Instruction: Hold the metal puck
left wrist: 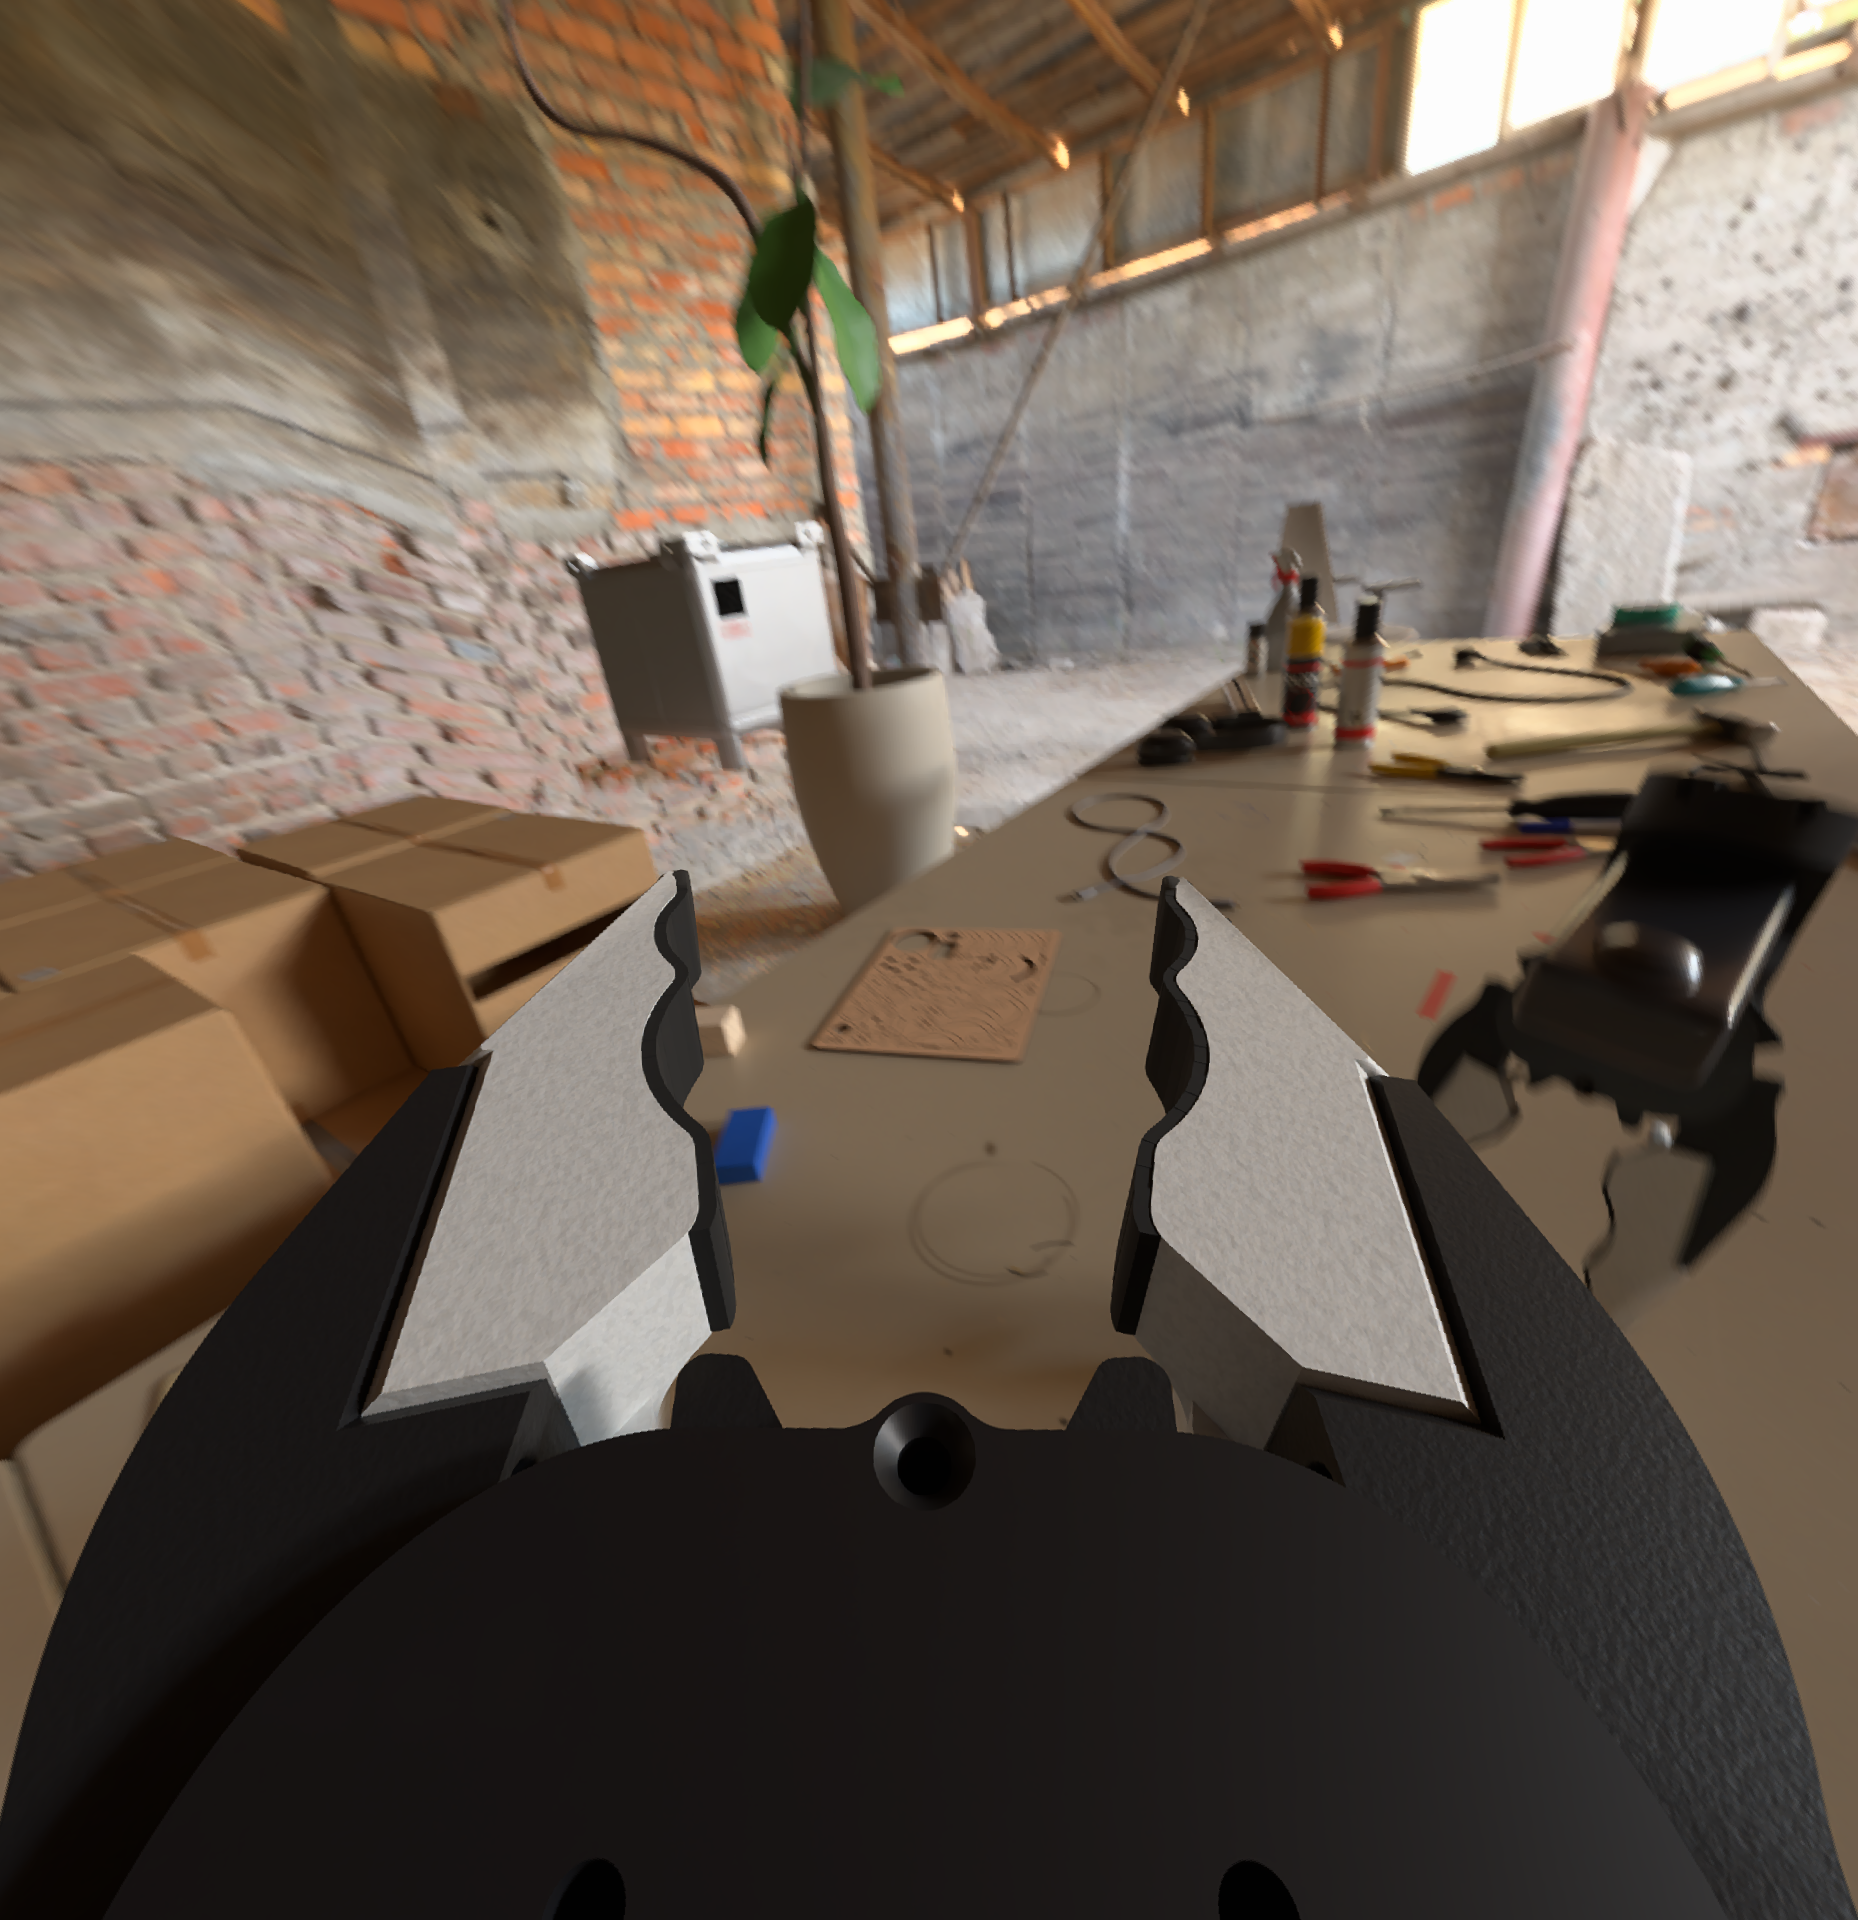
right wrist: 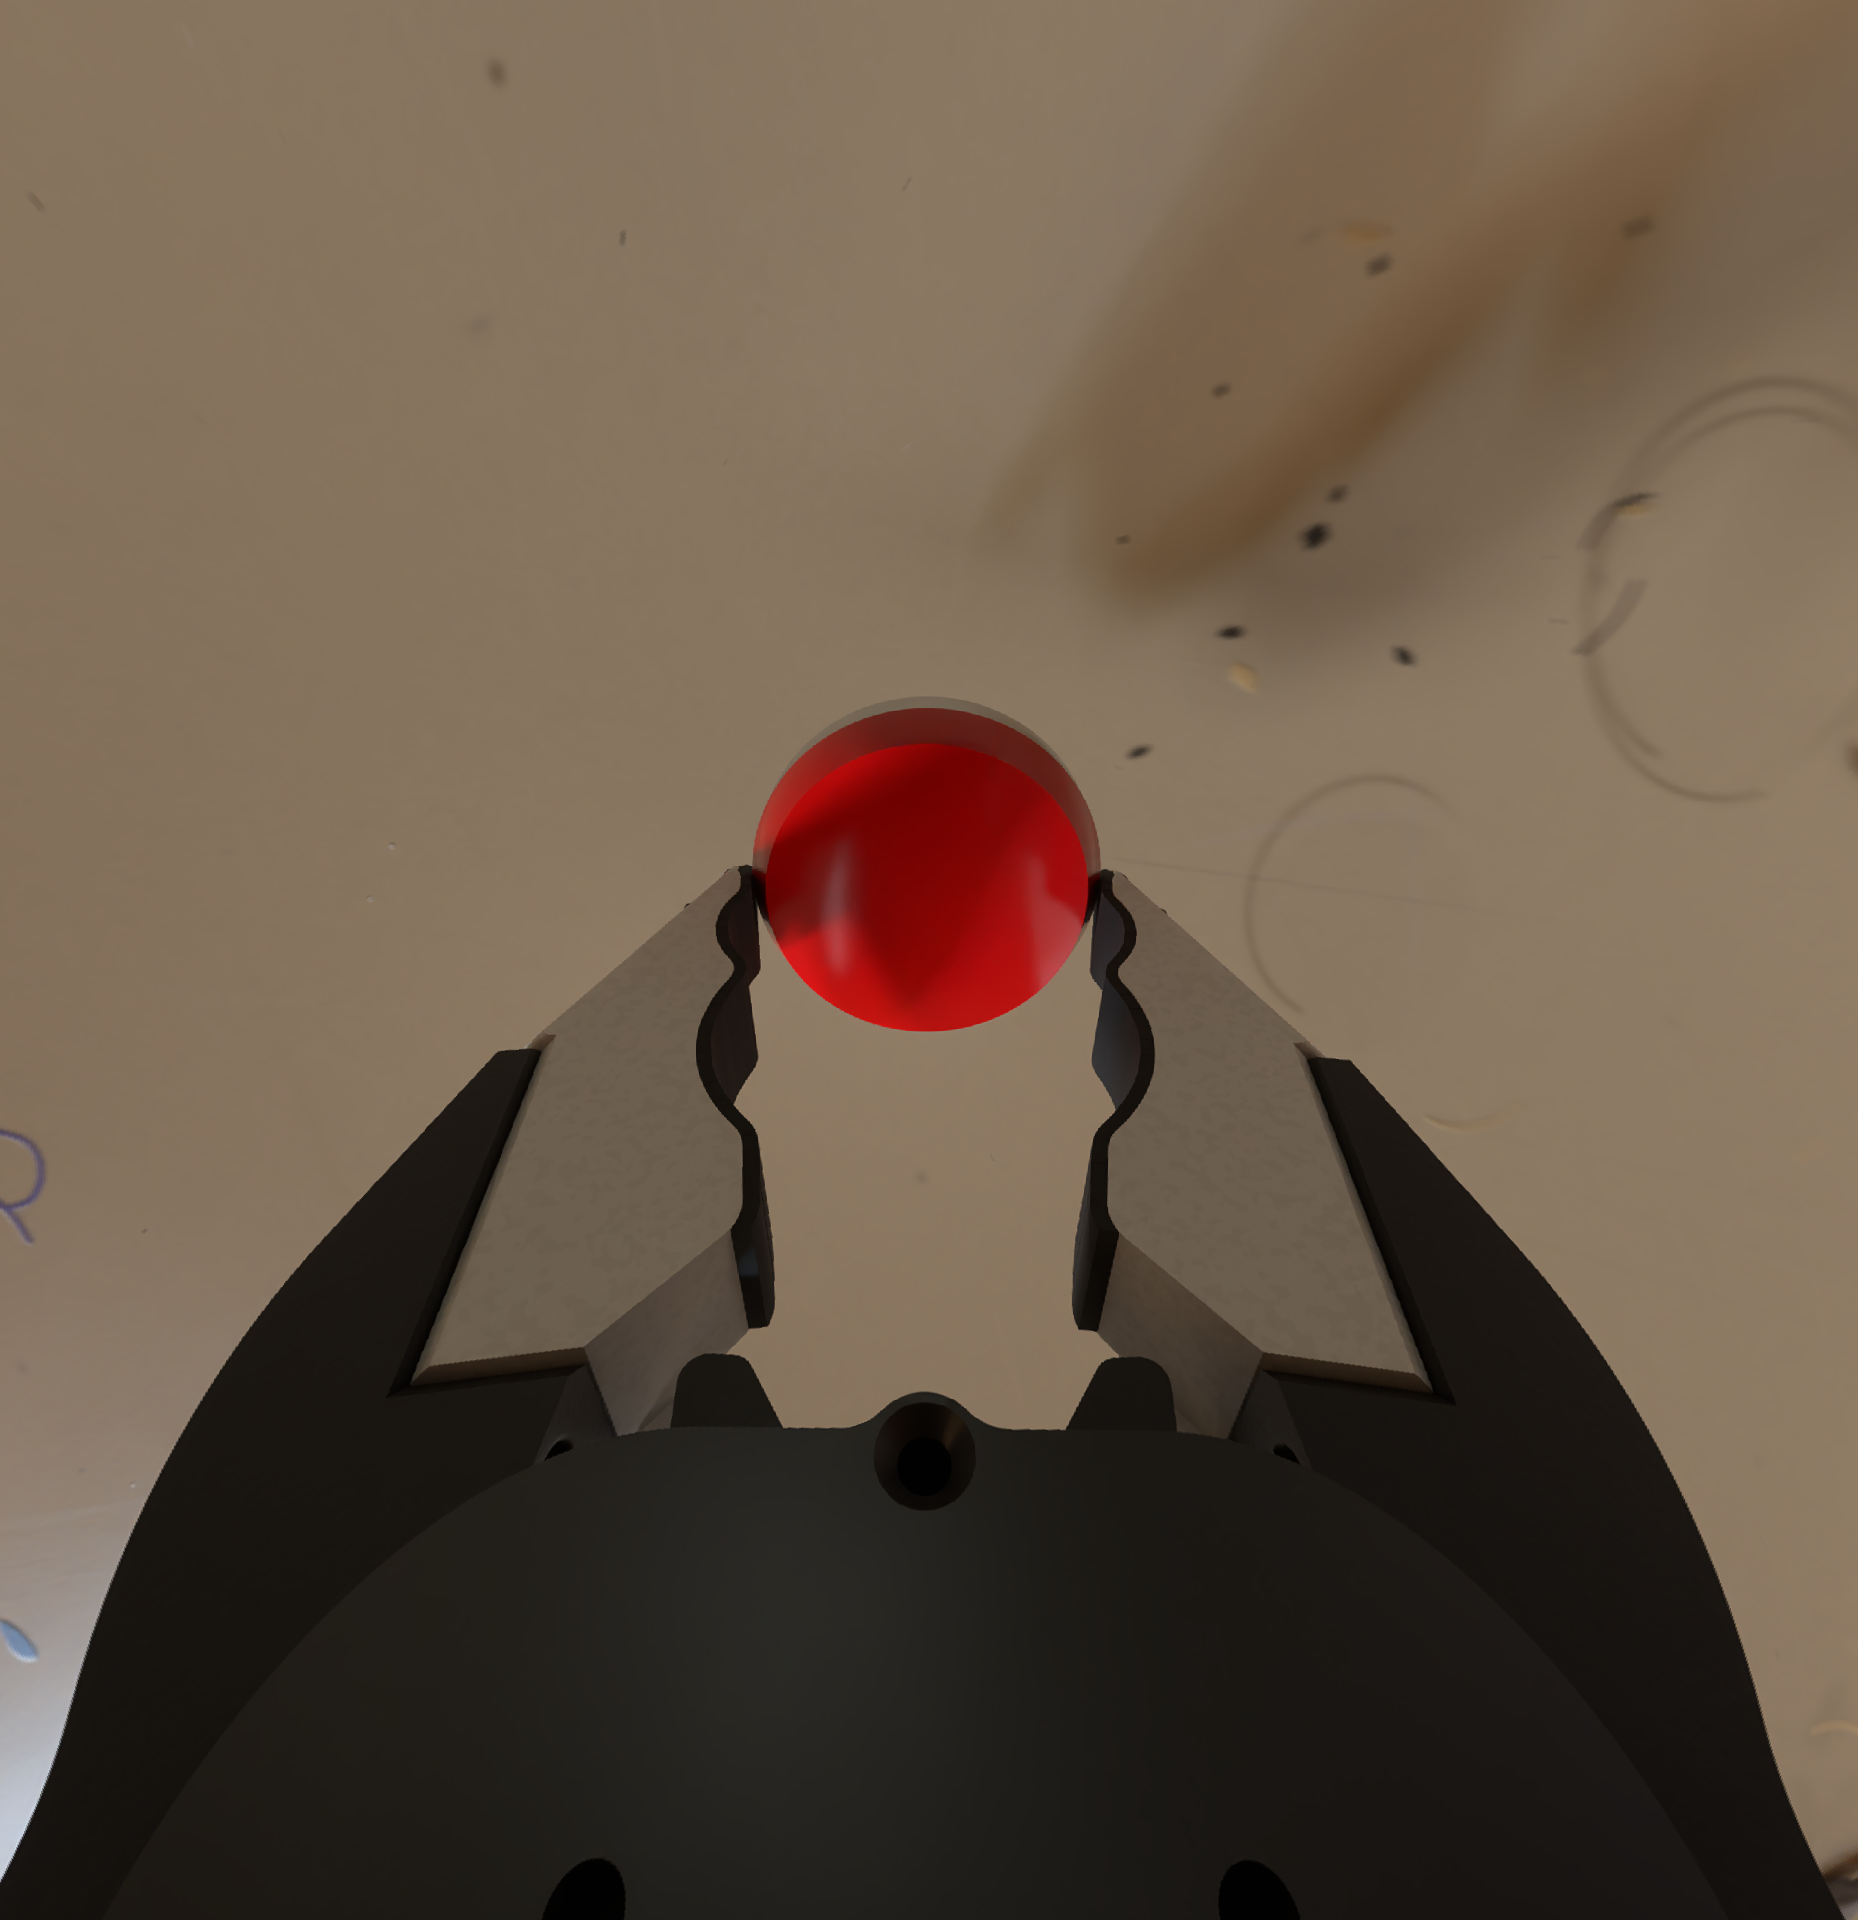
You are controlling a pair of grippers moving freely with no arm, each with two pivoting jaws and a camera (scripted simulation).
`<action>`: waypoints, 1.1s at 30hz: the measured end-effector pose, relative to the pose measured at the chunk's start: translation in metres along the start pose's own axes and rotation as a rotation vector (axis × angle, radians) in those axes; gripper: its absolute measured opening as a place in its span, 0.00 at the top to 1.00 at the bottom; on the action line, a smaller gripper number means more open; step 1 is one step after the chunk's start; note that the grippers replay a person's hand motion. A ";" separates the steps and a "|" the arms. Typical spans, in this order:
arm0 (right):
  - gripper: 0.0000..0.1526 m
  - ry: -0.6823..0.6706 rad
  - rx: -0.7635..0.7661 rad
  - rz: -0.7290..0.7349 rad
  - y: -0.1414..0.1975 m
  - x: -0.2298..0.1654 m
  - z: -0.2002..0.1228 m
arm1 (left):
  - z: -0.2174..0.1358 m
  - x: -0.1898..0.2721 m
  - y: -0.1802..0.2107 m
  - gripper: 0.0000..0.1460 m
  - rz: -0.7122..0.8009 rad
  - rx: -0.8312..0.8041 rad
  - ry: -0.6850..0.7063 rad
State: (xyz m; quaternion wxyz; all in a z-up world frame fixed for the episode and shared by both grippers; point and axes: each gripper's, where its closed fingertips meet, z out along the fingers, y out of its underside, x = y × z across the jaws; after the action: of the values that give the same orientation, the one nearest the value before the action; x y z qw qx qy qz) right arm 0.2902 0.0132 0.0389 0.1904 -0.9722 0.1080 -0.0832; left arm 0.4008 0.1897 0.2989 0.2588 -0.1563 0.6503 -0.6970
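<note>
The metal puck (right wrist: 925,883) is a round, glossy red disc, seen from above over the tan table (right wrist: 385,520). My right gripper (right wrist: 925,878) is shut on it, with both fingertips pressed against its left and right sides. In the left wrist view the right gripper (left wrist: 1631,1039) shows at the right, pointing down at the table (left wrist: 1008,1330); the puck is not clearly visible there. My left gripper (left wrist: 925,885) is open and empty, held above the table.
A blue block (left wrist: 746,1143), a small wooden block (left wrist: 722,1031) and a tan perforated board (left wrist: 940,992) lie ahead of the left gripper. Red pliers (left wrist: 1361,878), bottles (left wrist: 1304,665) and other tools crowd the table's far end. Cardboard boxes (left wrist: 177,987) and a plant pot (left wrist: 868,779) stand to its left.
</note>
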 end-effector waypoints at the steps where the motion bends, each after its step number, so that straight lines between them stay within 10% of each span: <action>1: 0.58 0.021 0.041 0.015 -0.001 0.004 -0.012 | 0.008 0.009 0.010 0.40 -0.005 -0.029 0.028; 15: 0.58 0.235 0.649 0.165 -0.023 0.023 -0.171 | 0.063 0.179 0.167 0.40 0.067 -0.319 0.485; 33: 0.58 0.180 0.472 -0.052 -0.050 -0.019 -0.142 | 0.045 0.210 0.183 0.40 0.440 -0.458 0.611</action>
State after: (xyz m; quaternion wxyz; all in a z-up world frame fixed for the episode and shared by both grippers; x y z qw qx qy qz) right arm 0.2517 0.0125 0.1859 0.3995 -0.8920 0.0771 -0.1970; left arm 0.2831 0.0308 0.0982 0.1555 0.1458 0.8525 -0.4773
